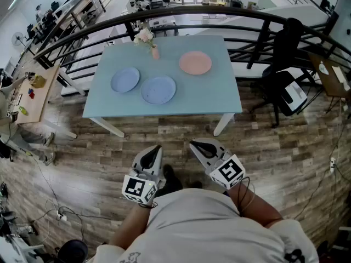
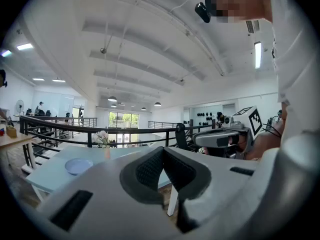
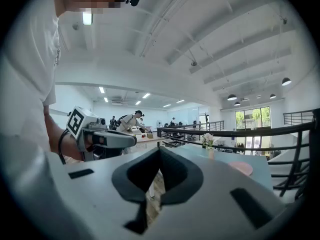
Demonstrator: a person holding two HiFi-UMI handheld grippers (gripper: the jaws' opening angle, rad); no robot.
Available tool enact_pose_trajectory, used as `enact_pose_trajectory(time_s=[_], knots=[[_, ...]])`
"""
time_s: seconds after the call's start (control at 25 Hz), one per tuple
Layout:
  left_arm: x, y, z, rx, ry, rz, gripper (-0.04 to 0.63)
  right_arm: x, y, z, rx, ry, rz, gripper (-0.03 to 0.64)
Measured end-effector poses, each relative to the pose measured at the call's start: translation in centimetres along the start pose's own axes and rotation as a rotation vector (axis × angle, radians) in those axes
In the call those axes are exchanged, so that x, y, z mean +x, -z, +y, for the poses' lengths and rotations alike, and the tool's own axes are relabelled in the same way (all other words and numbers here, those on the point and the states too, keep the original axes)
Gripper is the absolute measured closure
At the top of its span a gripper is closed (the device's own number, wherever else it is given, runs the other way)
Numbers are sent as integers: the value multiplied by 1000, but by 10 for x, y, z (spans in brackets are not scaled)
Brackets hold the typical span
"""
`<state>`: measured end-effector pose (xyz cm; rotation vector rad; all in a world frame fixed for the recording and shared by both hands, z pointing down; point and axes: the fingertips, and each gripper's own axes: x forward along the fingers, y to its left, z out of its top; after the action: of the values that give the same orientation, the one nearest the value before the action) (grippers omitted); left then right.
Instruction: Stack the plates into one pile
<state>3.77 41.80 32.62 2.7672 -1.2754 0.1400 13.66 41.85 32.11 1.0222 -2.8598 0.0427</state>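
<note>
Left gripper [image 1: 157, 148] and right gripper [image 1: 194, 144], lower centre: jaws pressed together, empty, parked by the body. Plates [image 1: 158, 89] lie apart on table [image 1: 219, 100], upper centre; stacking seemingly unstarted.

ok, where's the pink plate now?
Head view: round pink plate sits far right on the light-blue table, right of the flower vase, apart from both blue plates.

Left gripper [image 1: 157, 148] and right gripper [image 1: 193, 143], side by side and apart, low before the torso. Each pair of jaws is pressed together at the tips, with nothing between them. Behind the jaws sit the marker cubes [image 1: 228, 171]; behind these, the bare forearms [image 1: 255, 206] run back to the body.
</note>
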Motion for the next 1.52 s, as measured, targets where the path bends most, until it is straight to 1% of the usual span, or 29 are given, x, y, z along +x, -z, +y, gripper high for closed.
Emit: enact_pose_trajectory(time_s=[0.52,0.64,0.88,1.12,1.36,1.52], knots=[[9,5,20,-11,6,-1,591,19,10,-7,13,-2,26,612],[13,8,28,-19,7,9,591,27,14,-11,18,0,41,612],[26,10,50,-27,23,5,591,47,12,-20,23,1,26,612],[42,12,90,-39,43,8,591,86,11,-37,27,23,40,612],[63,5,147,-41,76,-7,591,141,6,-54,23,48,56,612],[69,-2,188,-42,100,-18,591,185,-4,-56,17,55,64,612]])
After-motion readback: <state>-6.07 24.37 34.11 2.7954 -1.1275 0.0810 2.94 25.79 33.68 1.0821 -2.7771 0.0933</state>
